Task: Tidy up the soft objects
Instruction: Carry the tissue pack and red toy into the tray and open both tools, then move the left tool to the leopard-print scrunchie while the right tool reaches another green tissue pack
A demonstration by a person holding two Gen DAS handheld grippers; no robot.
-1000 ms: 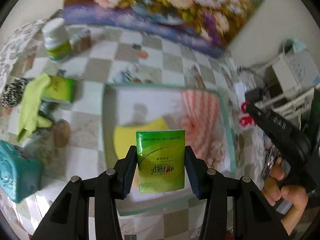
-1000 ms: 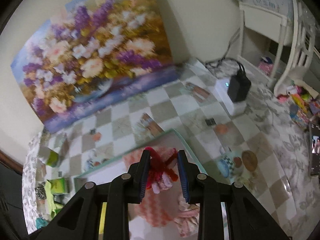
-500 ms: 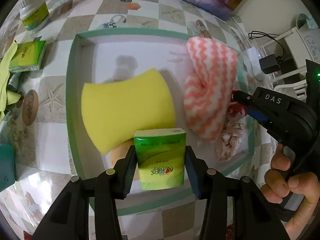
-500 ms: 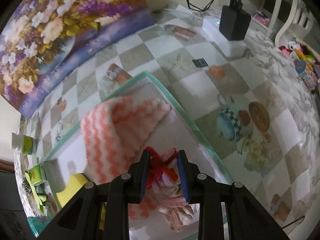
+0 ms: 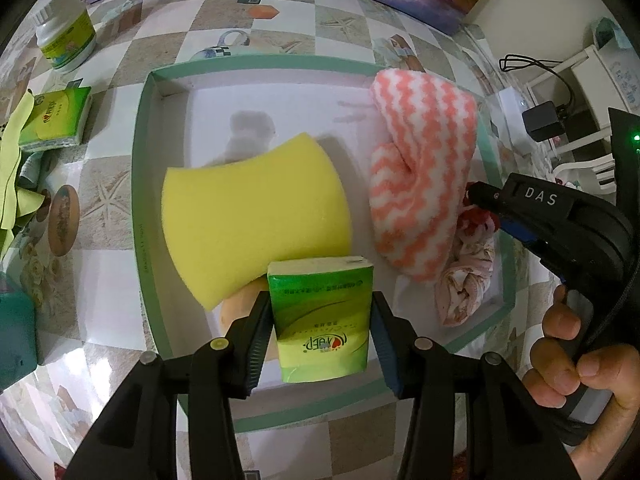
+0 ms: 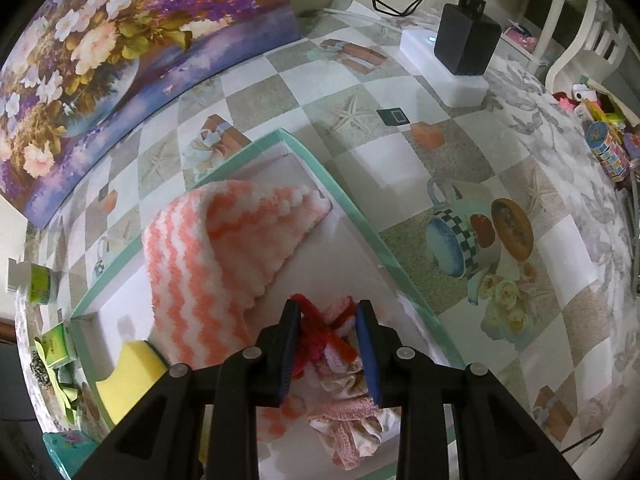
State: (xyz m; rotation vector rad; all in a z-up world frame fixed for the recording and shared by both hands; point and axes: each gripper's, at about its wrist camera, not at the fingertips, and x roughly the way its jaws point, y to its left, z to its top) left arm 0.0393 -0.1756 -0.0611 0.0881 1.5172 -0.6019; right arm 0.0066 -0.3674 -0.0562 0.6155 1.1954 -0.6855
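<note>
My left gripper (image 5: 320, 320) is shut on a green tissue pack (image 5: 320, 320), held low over the near edge of the green-rimmed white tray (image 5: 140, 184). In the tray lie a yellow sponge (image 5: 248, 216), an orange sponge (image 5: 236, 308) under it, a pink-and-white zigzag cloth (image 5: 420, 176) and a floral pink cloth (image 5: 464, 280). My right gripper (image 6: 328, 340) is shut on a red-and-pink fuzzy scrunchie (image 6: 324, 336), low over the tray's right side (image 6: 360, 216), above the floral cloth (image 6: 352, 424). The right gripper shows in the left wrist view (image 5: 480, 196).
Left of the tray are a second green tissue pack (image 5: 56, 116), a yellow-green cloth (image 5: 12, 168), a white-and-green bottle (image 5: 64, 40) and a teal box (image 5: 16, 332). A flower painting (image 6: 112, 52) stands behind. A white power strip with black adapter (image 6: 464, 44) lies at right.
Both grippers have come down toward the tray with their loads. The tissue pack now sits over the tray's near edge, the scrunchie just above the floral cloth.
</note>
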